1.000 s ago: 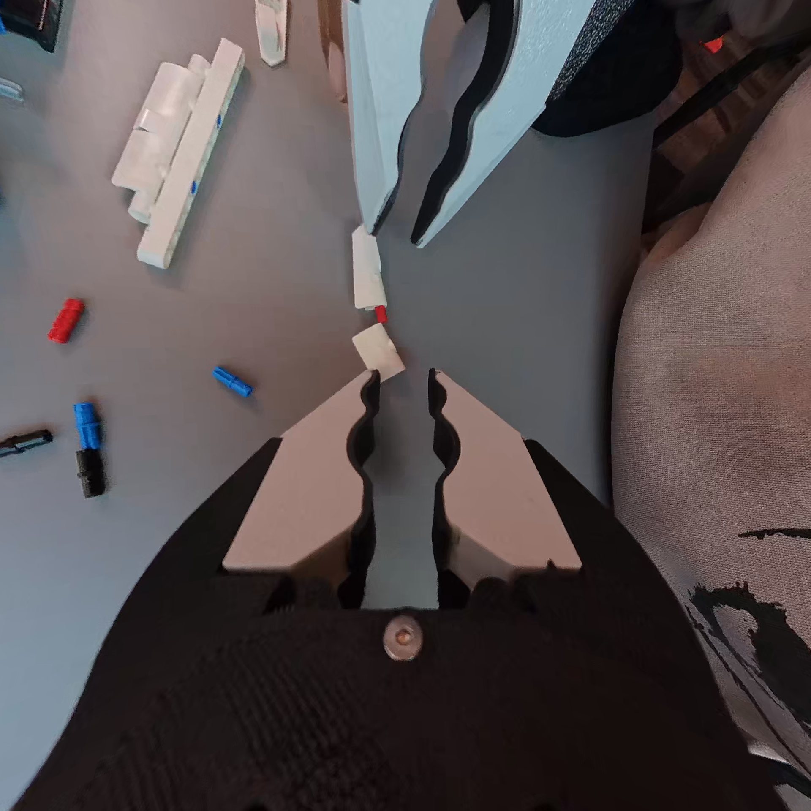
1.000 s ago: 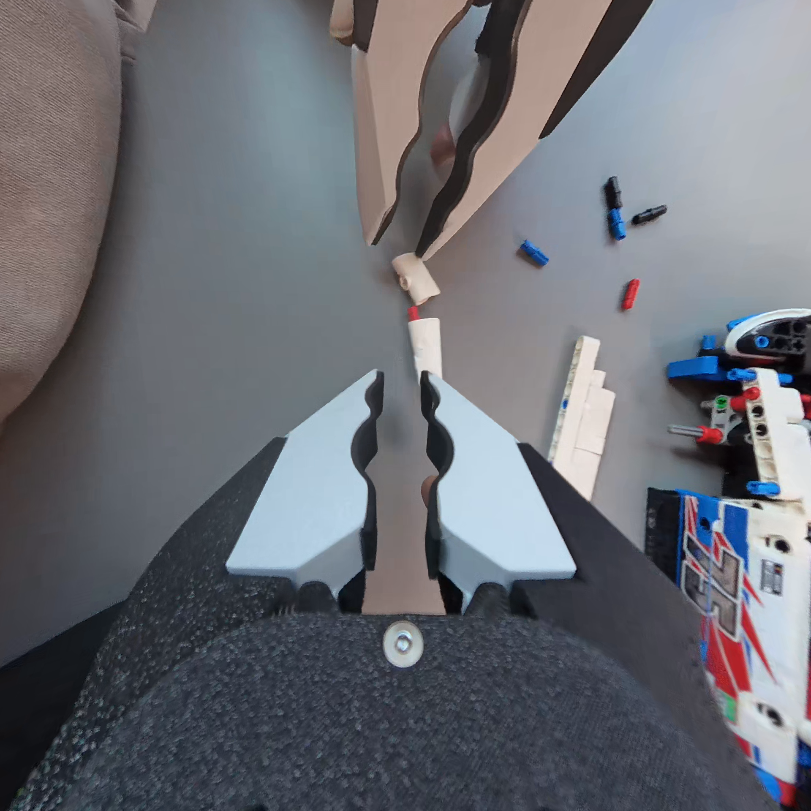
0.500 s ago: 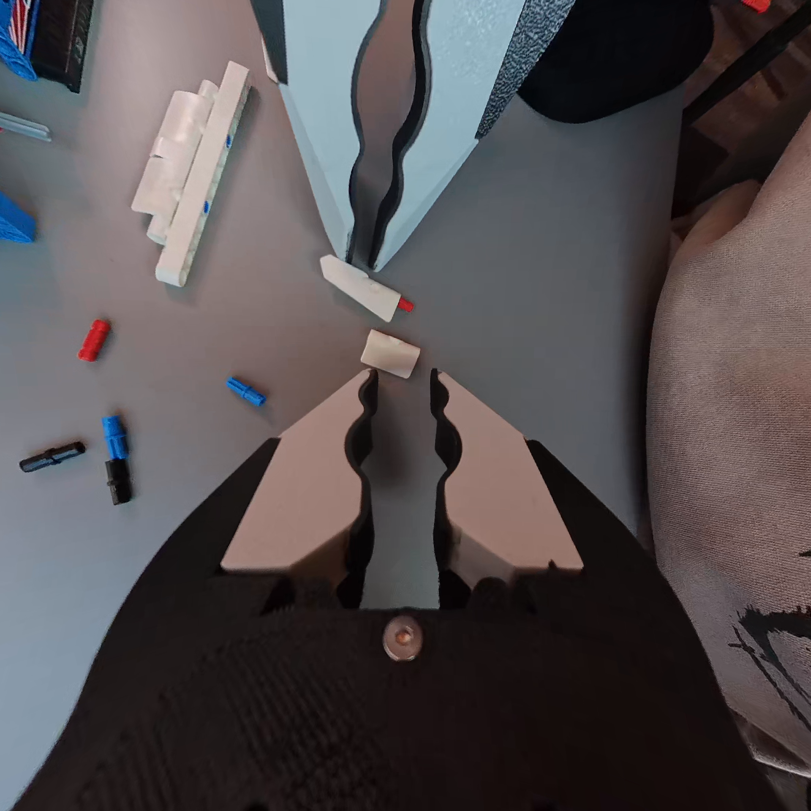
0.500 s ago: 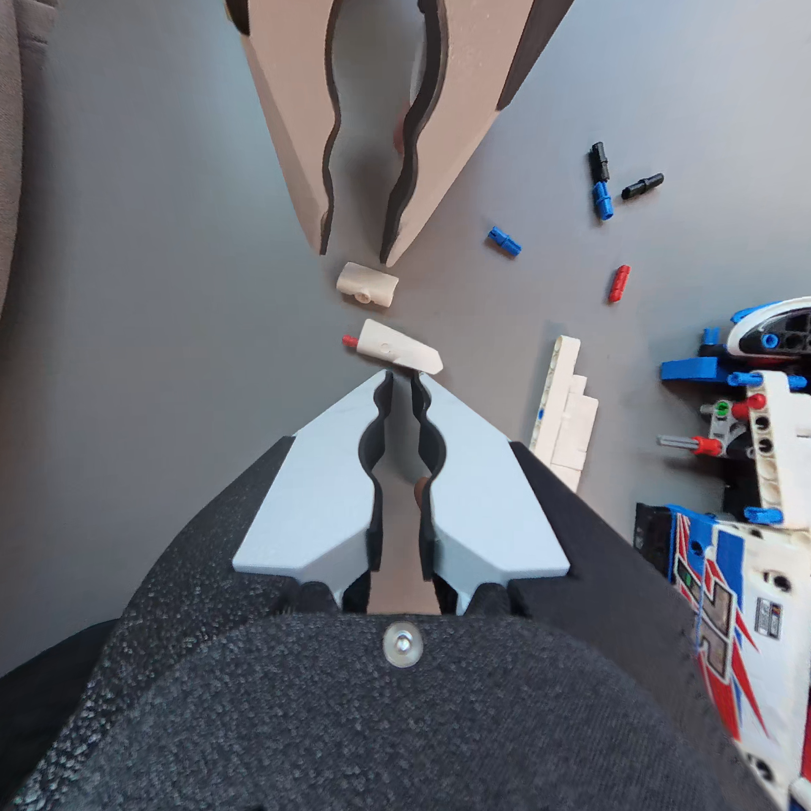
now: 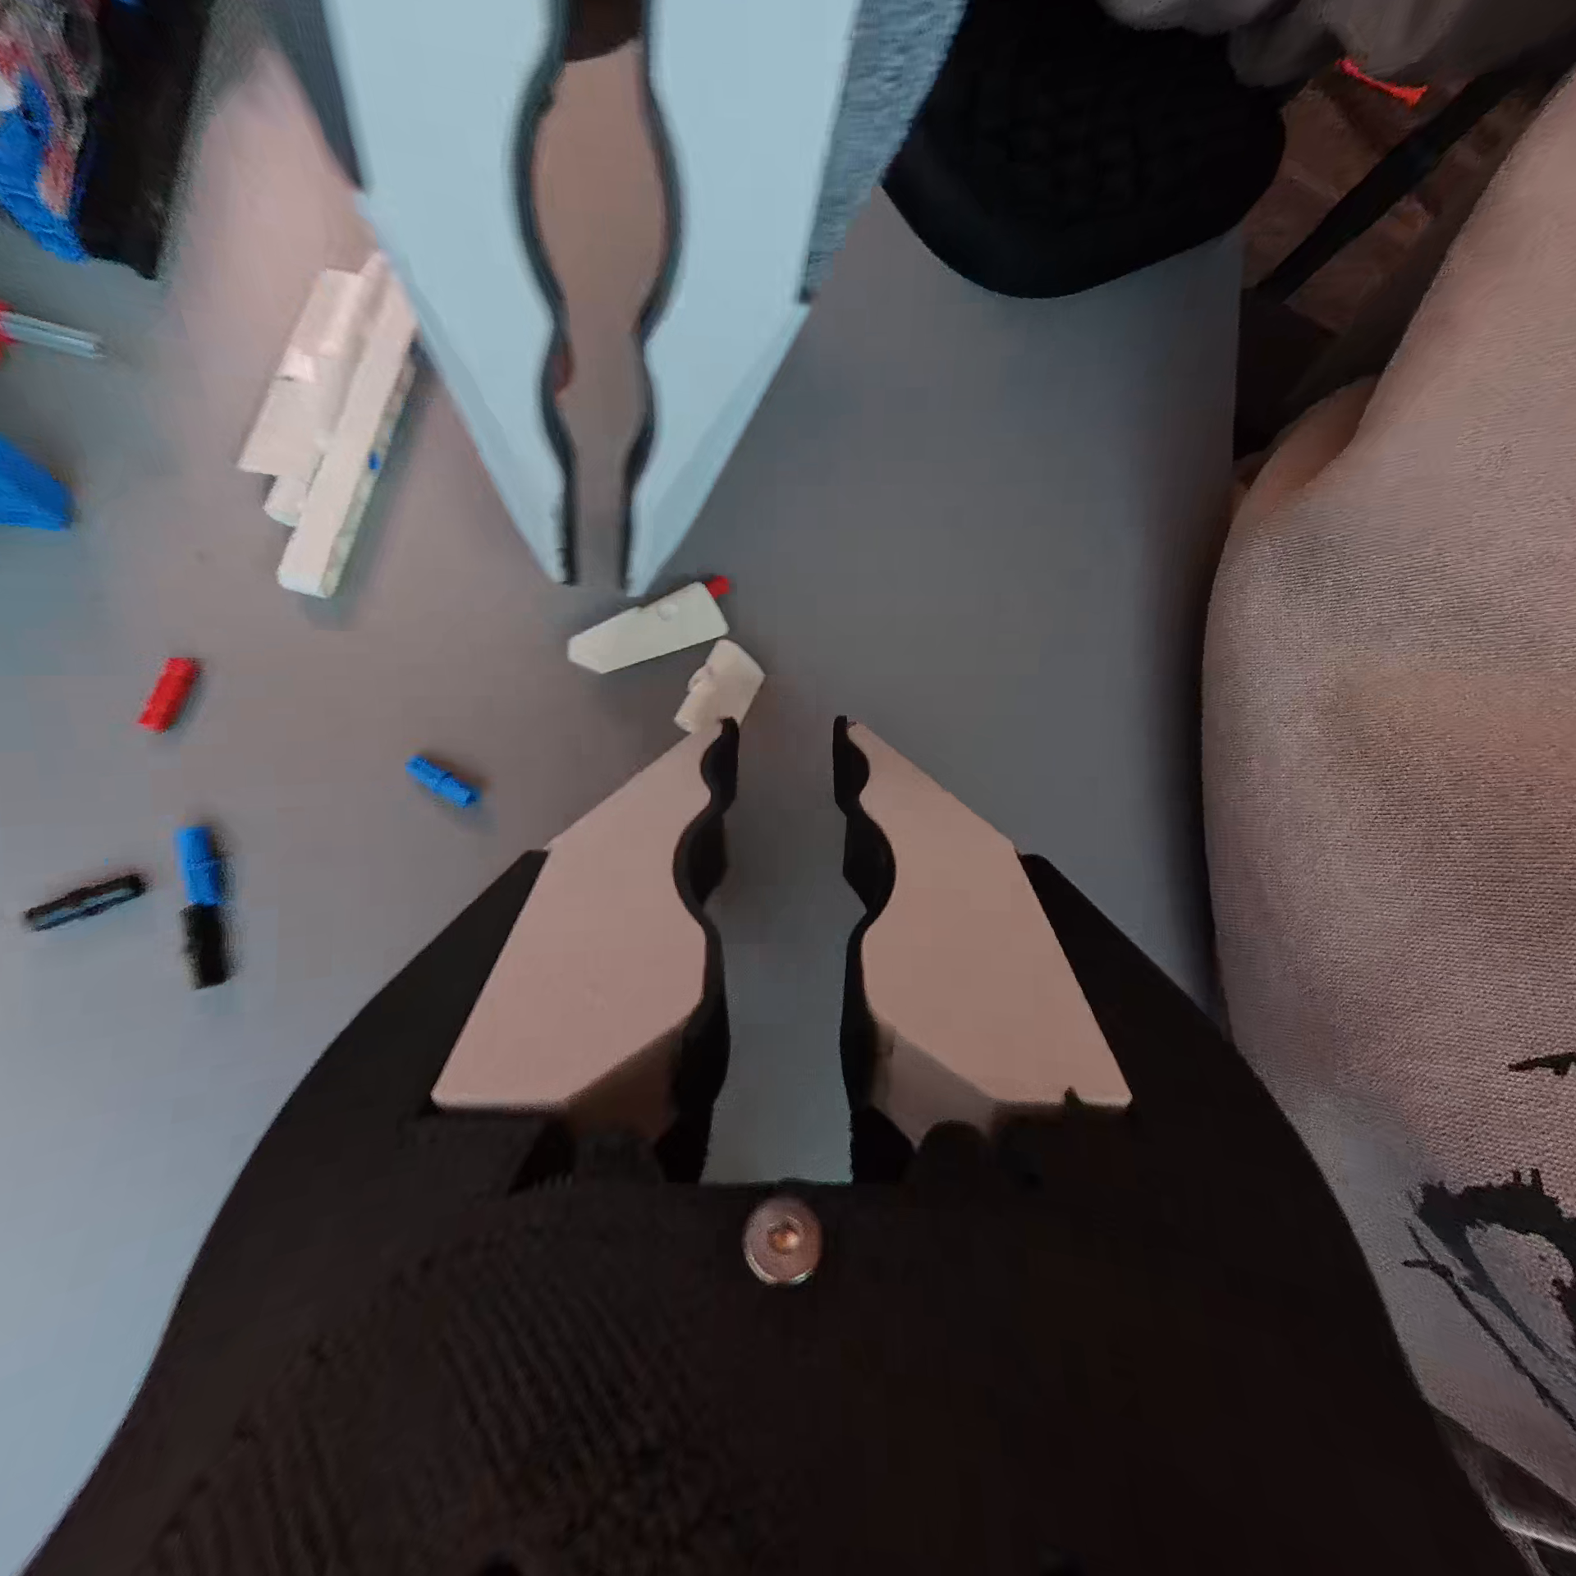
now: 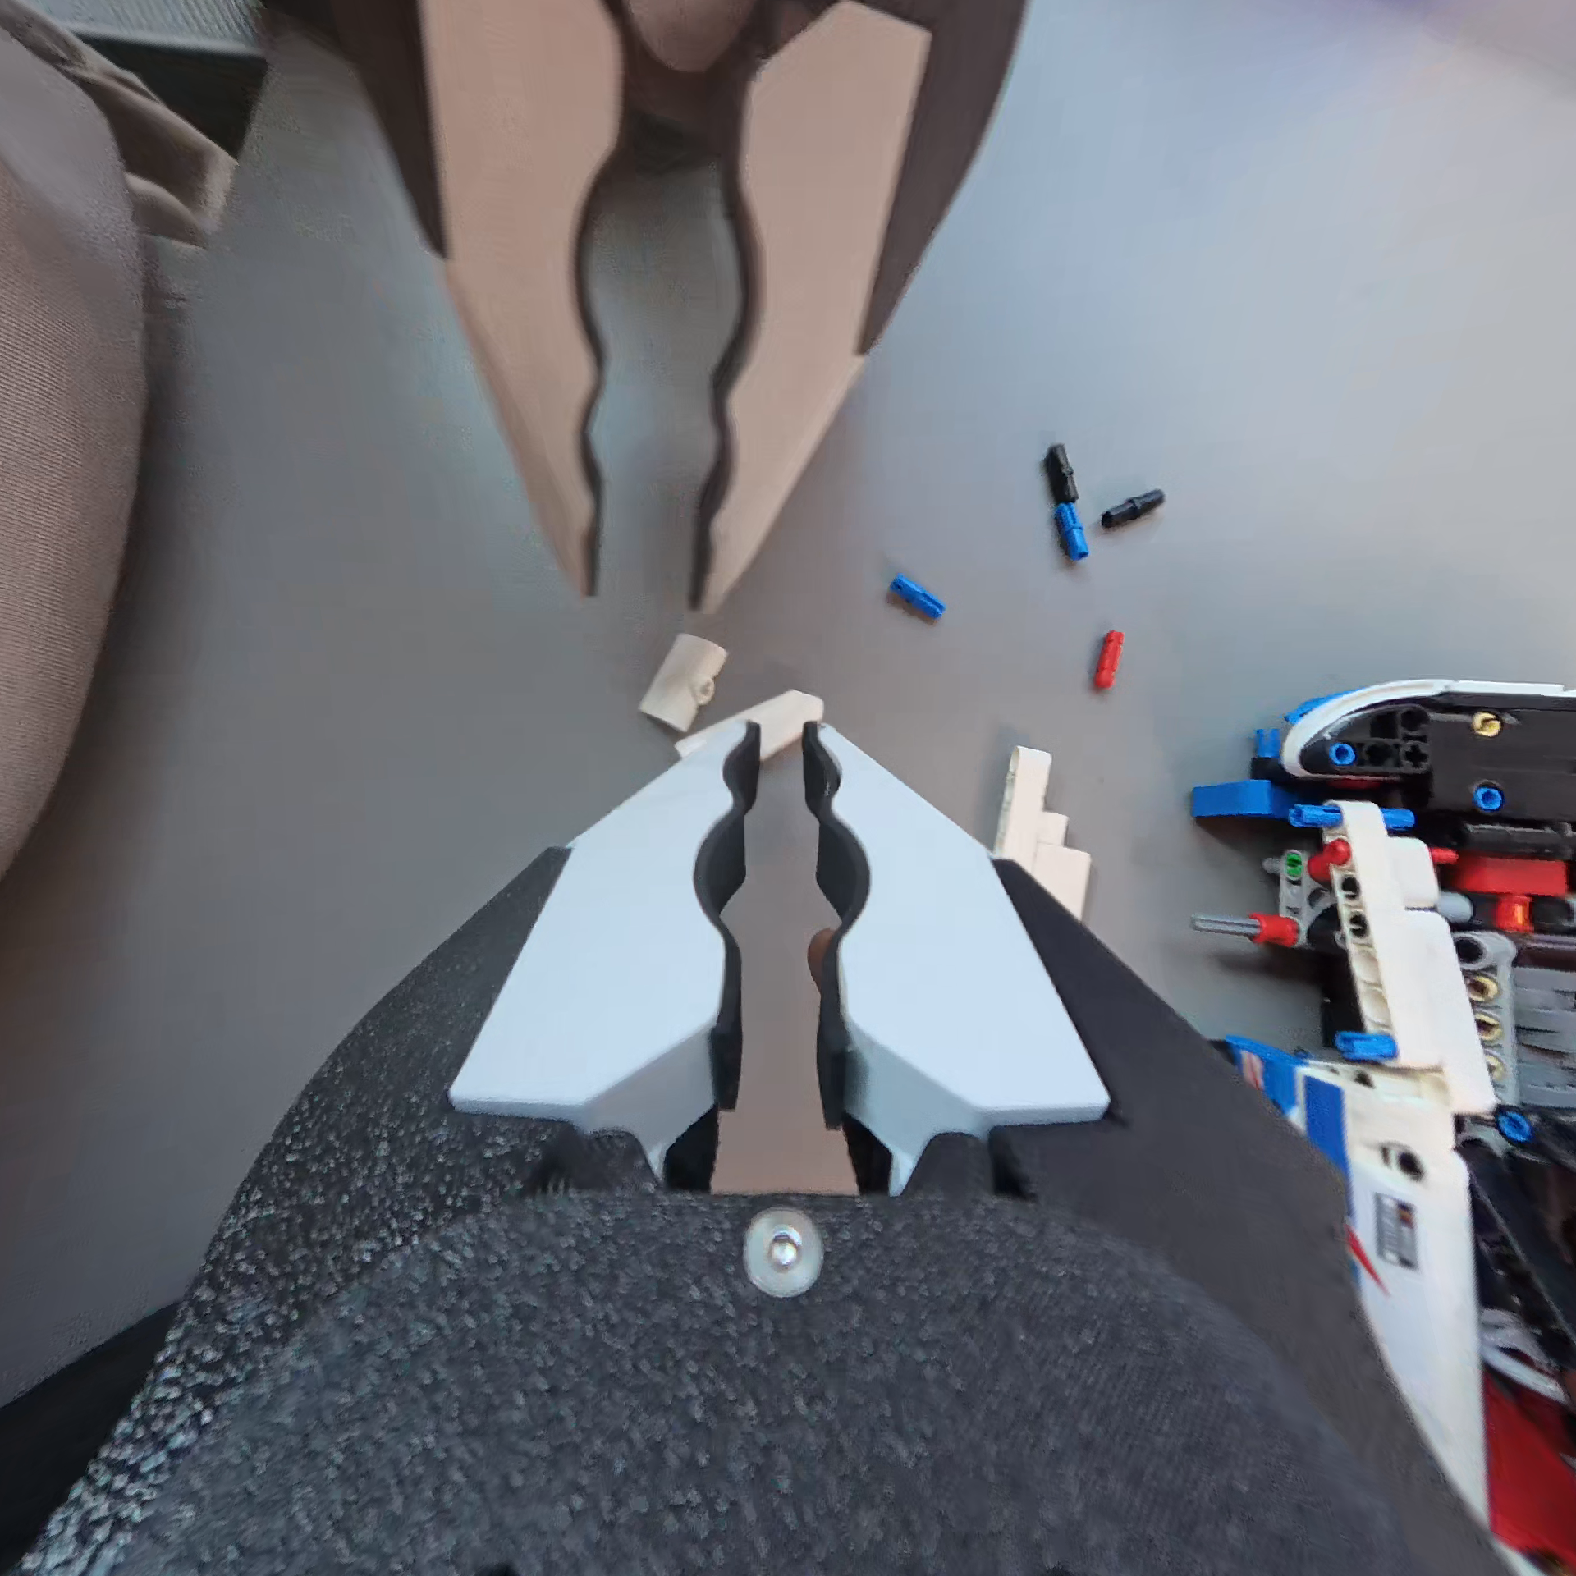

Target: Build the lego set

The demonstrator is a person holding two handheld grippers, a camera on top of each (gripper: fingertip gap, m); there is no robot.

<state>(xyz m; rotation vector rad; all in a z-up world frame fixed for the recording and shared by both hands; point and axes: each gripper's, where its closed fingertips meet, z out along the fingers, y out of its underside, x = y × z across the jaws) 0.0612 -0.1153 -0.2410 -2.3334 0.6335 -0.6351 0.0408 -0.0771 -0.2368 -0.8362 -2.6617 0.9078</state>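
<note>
the left tongs, tan with black liners, stand apart with nothing between them; a small white curved piece lies on the grey bench, touching the tip of 1 finger. just beyond it a longer white wedge piece with a red pin at 1 end lies at the tips of the pale blue right tongs, which are narrowly apart and grip nothing. loose blue, black and red pins and the part-built car lie off to the side.
</note>
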